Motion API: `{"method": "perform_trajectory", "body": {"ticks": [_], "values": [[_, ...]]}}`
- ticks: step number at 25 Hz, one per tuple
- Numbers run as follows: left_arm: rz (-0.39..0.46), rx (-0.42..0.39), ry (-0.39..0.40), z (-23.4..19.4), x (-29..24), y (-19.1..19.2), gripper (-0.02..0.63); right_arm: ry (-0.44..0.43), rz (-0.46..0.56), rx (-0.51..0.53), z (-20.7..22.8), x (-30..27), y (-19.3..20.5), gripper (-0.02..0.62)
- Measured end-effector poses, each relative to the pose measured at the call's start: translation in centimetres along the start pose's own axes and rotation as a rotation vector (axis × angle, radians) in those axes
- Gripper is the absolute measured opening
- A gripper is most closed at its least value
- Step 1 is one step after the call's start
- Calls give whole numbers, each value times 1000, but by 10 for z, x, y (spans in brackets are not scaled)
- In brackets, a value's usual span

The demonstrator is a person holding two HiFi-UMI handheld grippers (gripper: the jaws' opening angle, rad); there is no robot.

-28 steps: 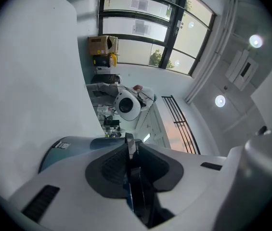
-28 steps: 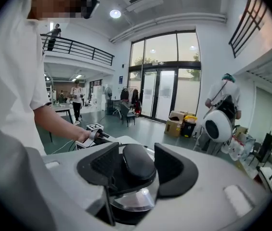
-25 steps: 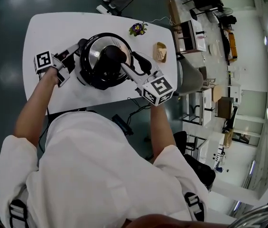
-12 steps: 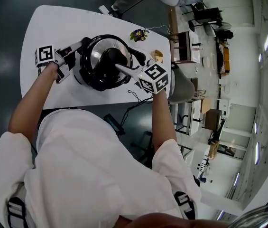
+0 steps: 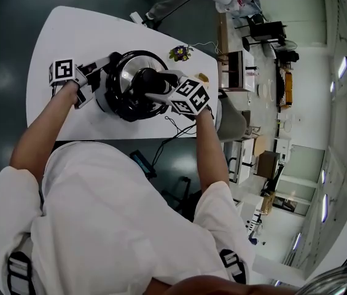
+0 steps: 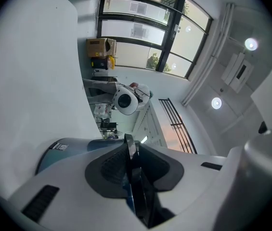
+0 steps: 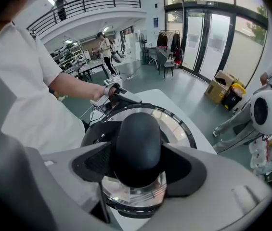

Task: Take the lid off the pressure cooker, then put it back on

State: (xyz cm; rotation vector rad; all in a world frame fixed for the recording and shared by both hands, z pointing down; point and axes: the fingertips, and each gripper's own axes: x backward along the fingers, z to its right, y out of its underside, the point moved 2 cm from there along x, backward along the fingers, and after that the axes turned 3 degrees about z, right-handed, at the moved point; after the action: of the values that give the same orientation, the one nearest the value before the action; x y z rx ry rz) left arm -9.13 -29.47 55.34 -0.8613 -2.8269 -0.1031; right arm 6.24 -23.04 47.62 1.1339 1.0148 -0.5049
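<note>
1. The right gripper (image 7: 138, 160) points steeply down over the pressure cooker (image 5: 115, 103). Its jaws are spread wide, one on each side of the black knob (image 7: 138, 134) of the lid (image 5: 124, 72). I cannot tell whether the pads press on the knob.
2. The left gripper (image 6: 131, 150) lies roughly level at the cooker's left side. Its jaws are almost together, clamped on the thin black side handle (image 6: 136, 186), which is seen edge-on.
3. The lid sits on the pot, and the pot stands on the white table (image 5: 62, 29) towards the edge nearest the person.
4. Bare tabletop stretches behind and to the left of the cooker – the widest free space. To the right, a small bunch of flowers (image 5: 178, 53) lies near the far edge.
5. Just past the table's right end stands a grey chair (image 5: 231, 118) on a dark floor – beyond it are desks and shelving.
6. The right gripper view shows a cardboard box (image 7: 222, 88) by tall windows and a railed balcony above.
</note>
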Motion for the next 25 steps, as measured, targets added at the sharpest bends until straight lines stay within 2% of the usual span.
{"method": "perform_trajectory", "body": {"ticks": [8,12,15,21,25], "values": [[7,10,5,-4,0,-2,78,-27,-67,-9,4,-2,-1,304],[3,0,12,-1,-1,-2,79,-27,-120,28,4,-5,-2,304],[8,4,12,2,-1,-1,79,-25,-119,48,3,-5,-2,304],[25,24,34,1,0,-2,78,0,-160,-16,5,-9,-4,304],[15,36,34,-1,-2,-1,77,18,-110,-68,6,-7,-4,282]]}}
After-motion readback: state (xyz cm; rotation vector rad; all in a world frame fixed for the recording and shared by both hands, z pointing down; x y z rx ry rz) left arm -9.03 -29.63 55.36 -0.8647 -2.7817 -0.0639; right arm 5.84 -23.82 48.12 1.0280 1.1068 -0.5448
